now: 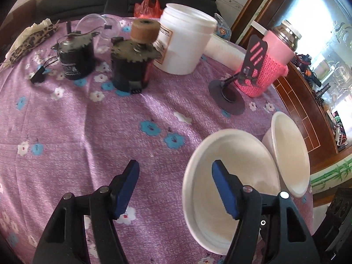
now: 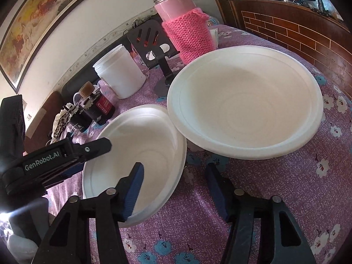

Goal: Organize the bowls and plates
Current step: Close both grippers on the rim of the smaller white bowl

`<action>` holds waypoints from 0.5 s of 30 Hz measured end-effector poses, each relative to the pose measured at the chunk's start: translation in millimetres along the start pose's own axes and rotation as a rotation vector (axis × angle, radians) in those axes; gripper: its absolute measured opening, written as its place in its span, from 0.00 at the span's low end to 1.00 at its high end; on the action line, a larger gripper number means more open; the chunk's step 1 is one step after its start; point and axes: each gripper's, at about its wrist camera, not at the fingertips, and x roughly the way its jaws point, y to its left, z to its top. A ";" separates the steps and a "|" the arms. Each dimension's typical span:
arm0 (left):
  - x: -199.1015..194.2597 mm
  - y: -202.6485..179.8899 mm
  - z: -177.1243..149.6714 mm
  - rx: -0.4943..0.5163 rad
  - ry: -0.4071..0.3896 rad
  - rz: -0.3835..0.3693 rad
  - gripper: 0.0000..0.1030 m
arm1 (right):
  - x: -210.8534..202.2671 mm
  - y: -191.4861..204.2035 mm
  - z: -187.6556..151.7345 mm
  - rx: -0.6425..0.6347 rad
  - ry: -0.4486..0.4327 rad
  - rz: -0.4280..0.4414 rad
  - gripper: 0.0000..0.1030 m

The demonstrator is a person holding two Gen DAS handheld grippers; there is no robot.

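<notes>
Two white foam bowls sit side by side on the purple flowered tablecloth [image 1: 110, 132]. The nearer bowl [image 1: 231, 176] [image 2: 140, 145] is between both grippers. My left gripper [image 1: 176, 189] straddles its left rim, one blue pad inside the bowl and one outside over the cloth, with neither touching. From the opposite side, my right gripper [image 2: 175, 190] straddles the bowl's right rim, its left pad inside and a gap on both sides. The left gripper [image 2: 94, 154] also shows at that bowl's far edge. The second, larger-looking bowl [image 1: 288, 151] [image 2: 244, 101] touches the first one's rim.
Behind the bowls stand a pink flask in a knitted sleeve [image 2: 187, 28], a black phone stand [image 2: 151, 44] and a white plastic tub [image 1: 184, 37]. Two dark metal cans [image 1: 132, 66] stand further left. A wooden cabinet [image 1: 308, 101] runs along the table's right edge.
</notes>
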 end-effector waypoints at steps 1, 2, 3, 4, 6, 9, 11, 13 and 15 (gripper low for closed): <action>1.0 -2.0 -0.8 0.006 0.004 -0.001 0.66 | 0.0 -0.1 -0.2 0.000 0.001 0.002 0.53; 1.2 -3.3 -1.5 0.010 0.004 -0.002 0.61 | 0.1 0.1 -0.6 -0.001 0.002 0.002 0.49; 1.1 -5.6 -2.4 0.019 0.005 0.000 0.48 | 0.4 0.6 -0.7 -0.003 0.004 0.005 0.43; 1.5 -7.5 -3.6 0.029 0.011 0.001 0.39 | 0.6 1.3 -0.9 -0.006 0.005 0.009 0.41; 1.6 -10.4 -7.4 0.049 0.024 -0.006 0.22 | 0.7 3.2 -1.5 -0.014 0.006 0.013 0.34; -3.5 -13.6 -15.6 0.067 0.018 -0.006 0.21 | -1.7 8.5 -3.0 -0.038 -0.002 0.023 0.30; -8.9 -13.9 -21.6 0.067 0.004 0.007 0.21 | -3.4 13.3 -4.9 -0.055 -0.005 0.033 0.29; -15.6 -11.6 -26.6 0.064 -0.012 0.012 0.21 | -4.3 19.1 -7.3 -0.083 -0.010 0.028 0.29; -22.2 -7.1 -31.1 0.057 -0.023 0.017 0.21 | -4.0 21.7 -8.7 -0.086 -0.004 0.050 0.28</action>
